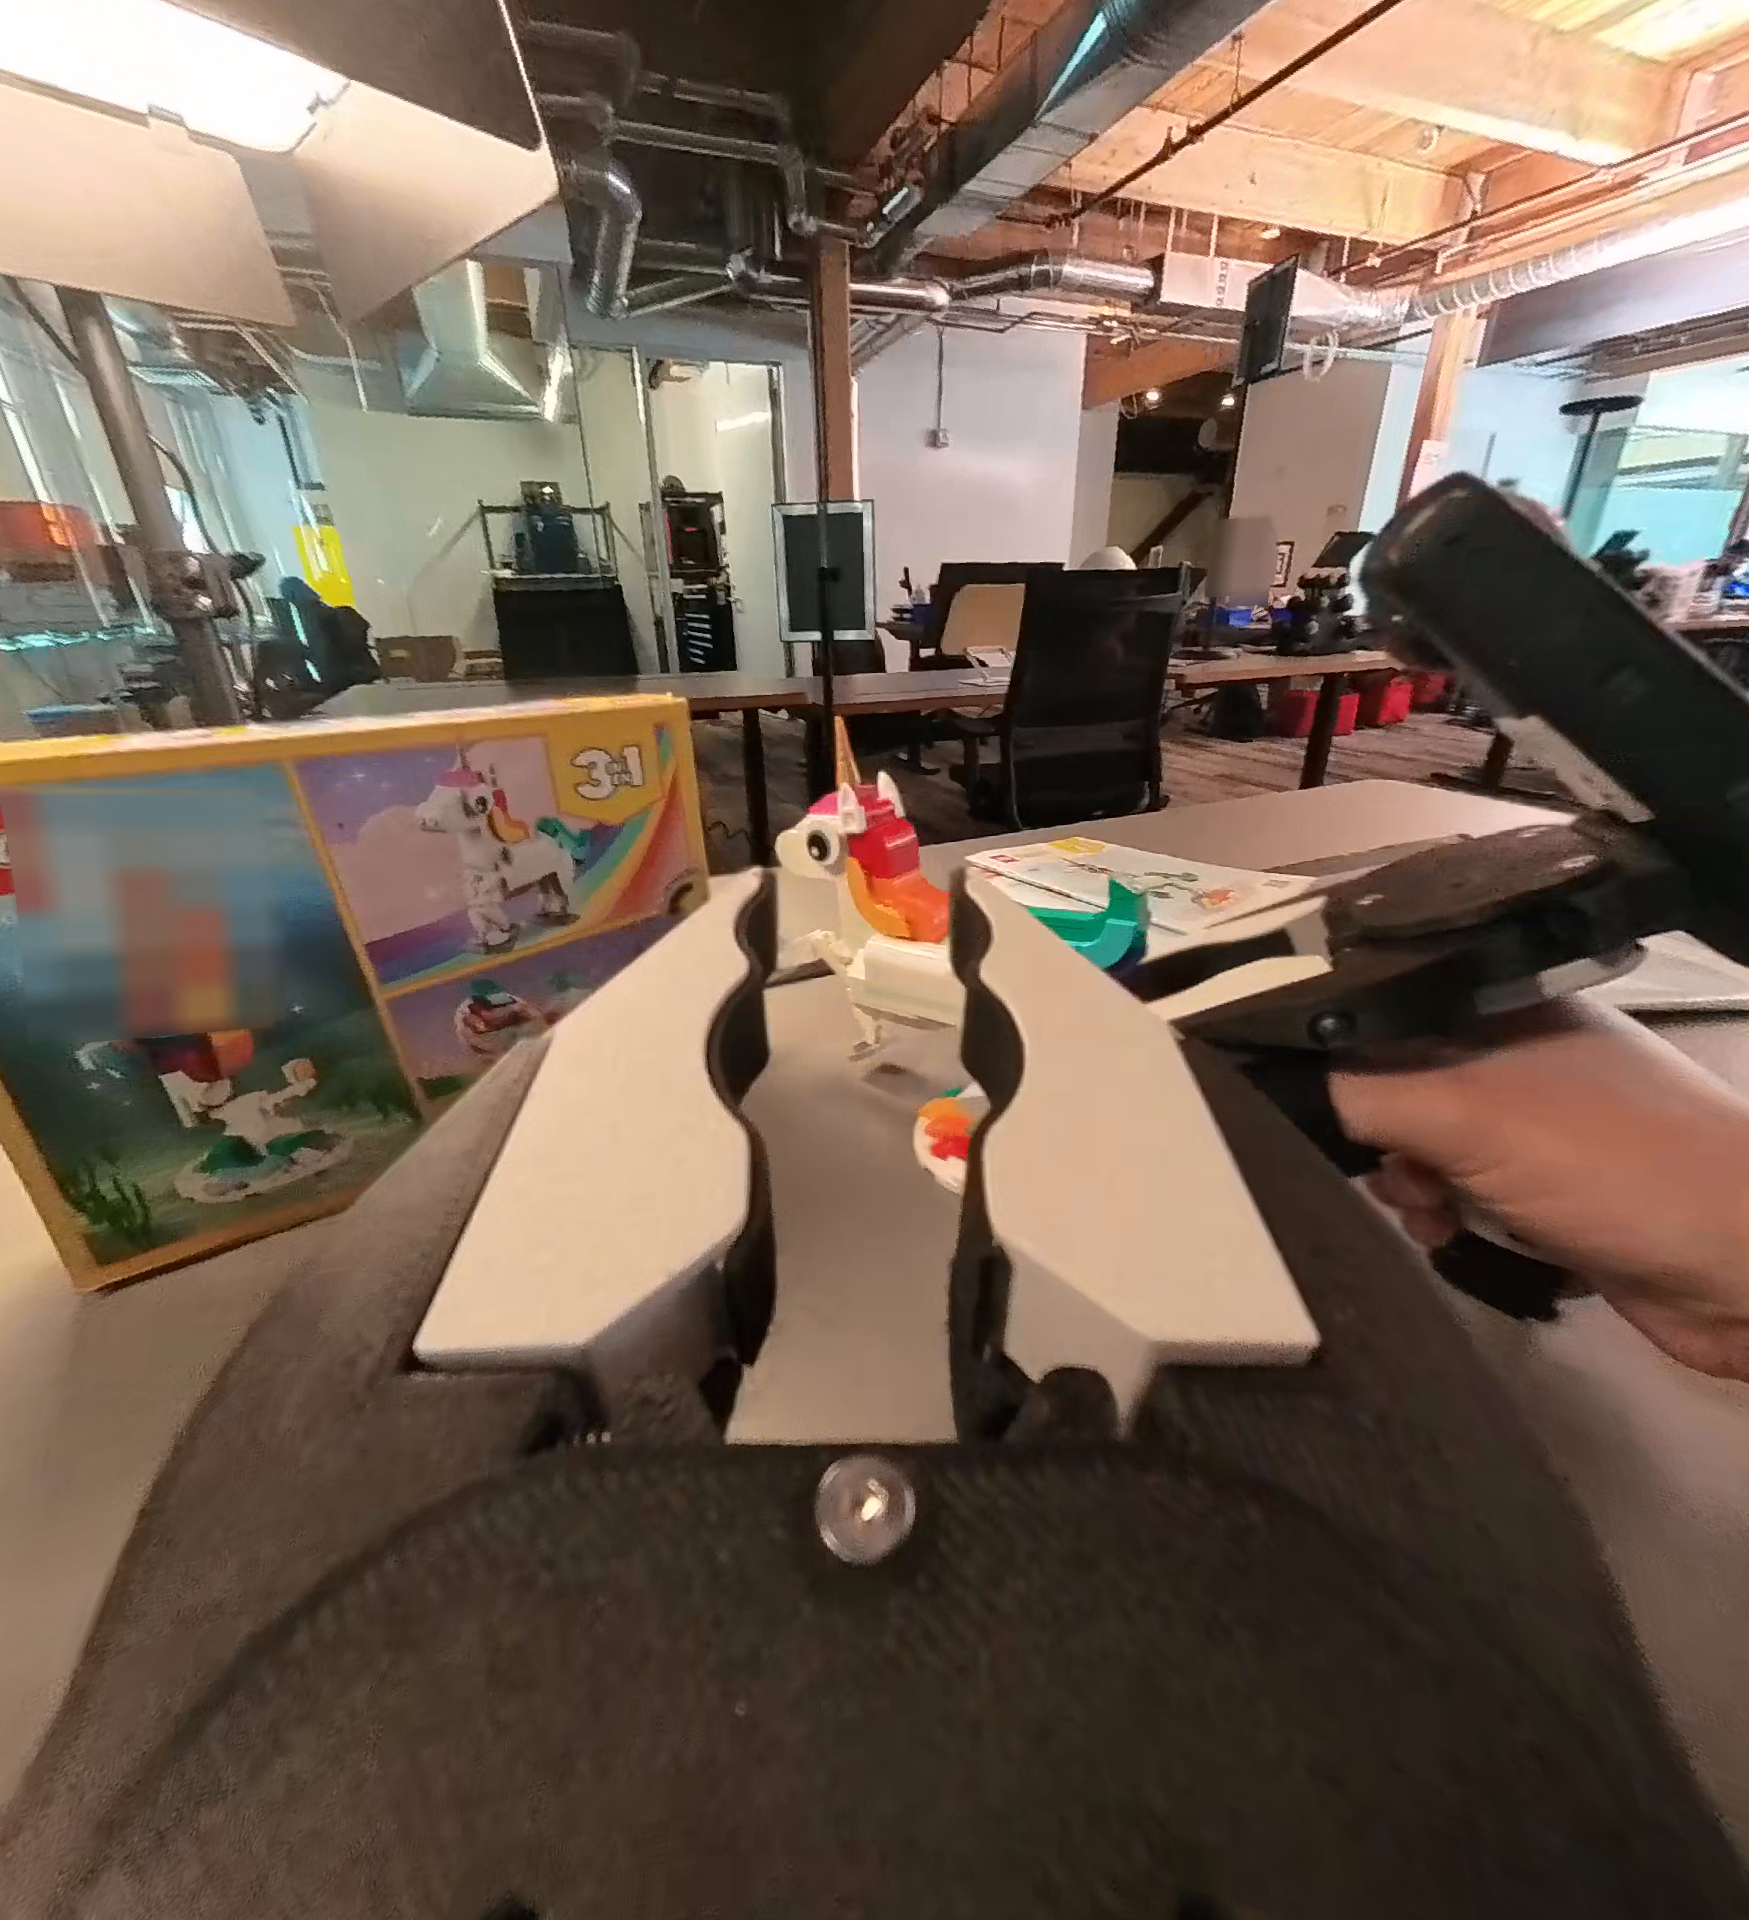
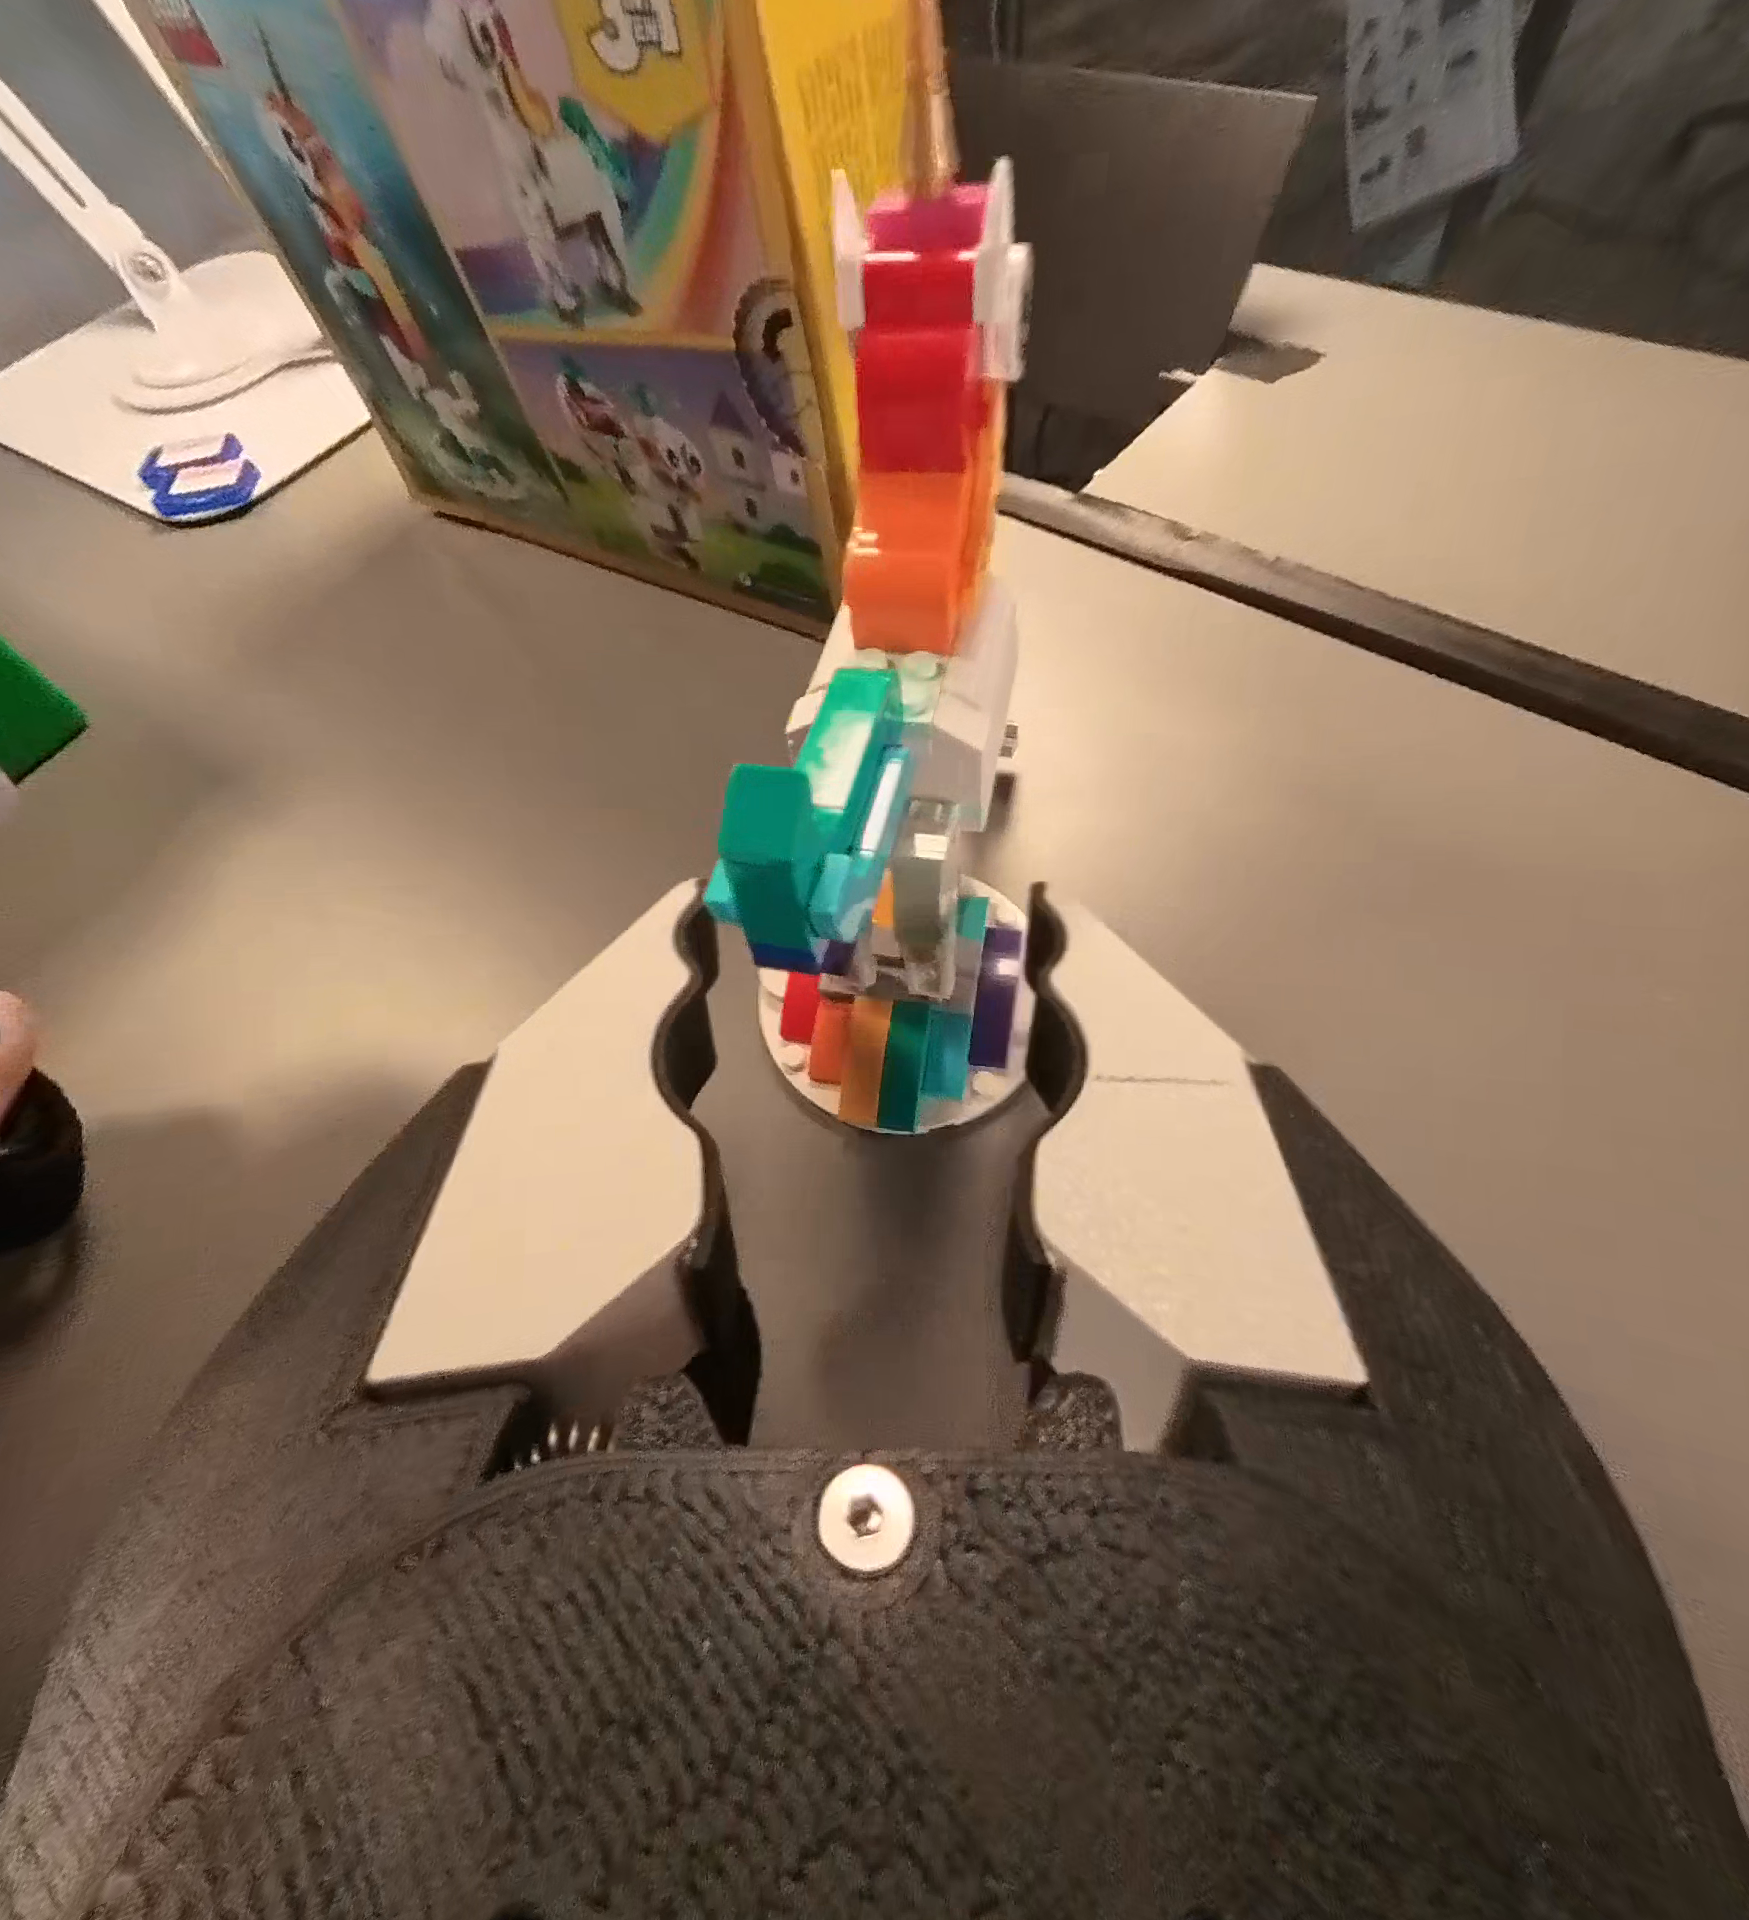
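A brick-built unicorn, white with a rainbow mane and teal tail, stands on a round rainbow base on the grey table. My left gripper is open and empty, and the unicorn's front stands just past its tips. My right gripper is open, with its tips on either side of the round base behind the unicorn. Whether the pads touch the base is unclear. The right gripper also shows in the left wrist view, held by a hand.
The yellow toy box stands upright left of the unicorn and also shows in the right wrist view. A booklet lies behind. A white lamp base and a small blue-white piece sit far left. A table seam runs on the right.
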